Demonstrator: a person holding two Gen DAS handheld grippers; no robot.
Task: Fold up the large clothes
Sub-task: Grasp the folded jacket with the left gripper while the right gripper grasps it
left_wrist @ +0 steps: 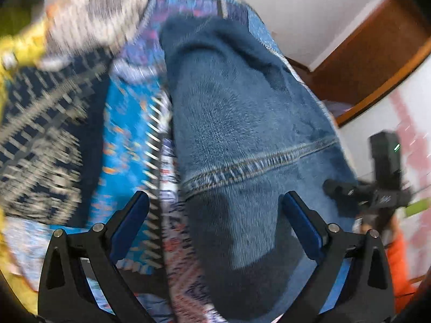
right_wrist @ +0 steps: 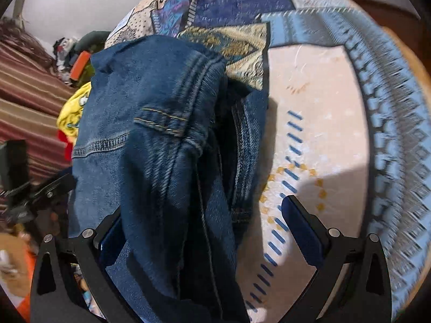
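Left wrist view: left tongs (left_wrist: 215, 212) spread wide, gripping nothing. Blue jeans (left_wrist: 242, 123) bunched just ahead, denim filling the gap between the fingers, lying on patterned rug (left_wrist: 80, 123). Heavy motion blur. Right tongs (left_wrist: 377, 188) visible at the right edge, state unclear from here.

Right wrist view: right tongs (right_wrist: 207, 220) also spread apart. Jeans (right_wrist: 150, 140) draped over the left finger, right finger (right_wrist: 304, 231) clear over rug (right_wrist: 323, 107). Yellow garment (right_wrist: 72, 107) behind the jeans, beside striped fabric (right_wrist: 24, 102).
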